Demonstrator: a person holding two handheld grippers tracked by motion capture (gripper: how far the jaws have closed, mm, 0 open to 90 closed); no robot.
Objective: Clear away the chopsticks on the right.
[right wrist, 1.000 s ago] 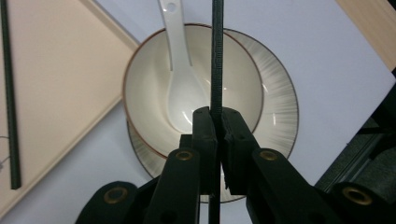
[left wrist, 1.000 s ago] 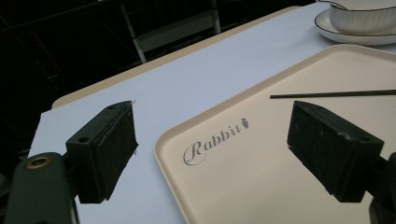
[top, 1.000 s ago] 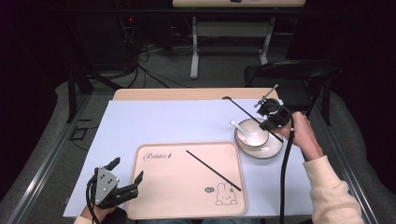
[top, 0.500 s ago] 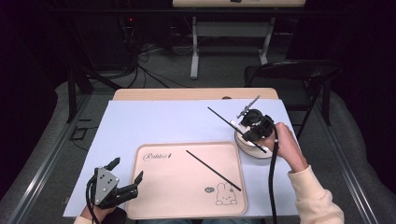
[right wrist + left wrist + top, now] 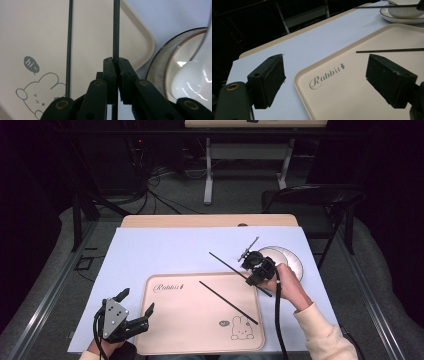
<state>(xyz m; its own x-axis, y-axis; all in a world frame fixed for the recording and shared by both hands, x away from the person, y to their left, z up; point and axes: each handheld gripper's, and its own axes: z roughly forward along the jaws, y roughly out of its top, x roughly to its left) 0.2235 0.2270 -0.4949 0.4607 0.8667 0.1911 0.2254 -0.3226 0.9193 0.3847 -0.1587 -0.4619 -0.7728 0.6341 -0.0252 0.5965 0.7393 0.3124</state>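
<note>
A black chopstick (image 5: 227,302) lies slantwise on the beige "Rabbit" tray (image 5: 175,330). My right gripper (image 5: 248,276) hovers at the tray's right edge, shut on a second black chopstick (image 5: 225,263) that juts out over the tray's far right corner. In the right gripper view the jaws (image 5: 116,61) pinch this chopstick (image 5: 116,30), with the lying chopstick (image 5: 69,37) running alongside to its left. My left gripper (image 5: 136,301) rests at the tray's near left corner, open with nothing between its pads (image 5: 267,80). From there the lying chopstick (image 5: 389,50) shows ahead on the tray (image 5: 352,95).
A white bowl on a saucer (image 5: 287,260) stands just right of the tray, beside my right hand; it shows close in the right gripper view as the bowl (image 5: 180,75). A pale blue mat (image 5: 165,250) covers the table. A folding chair (image 5: 310,200) stands behind.
My right gripper has carried its chopstick left and down, from above the bowl to the tray's right edge. The left gripper has stayed put.
</note>
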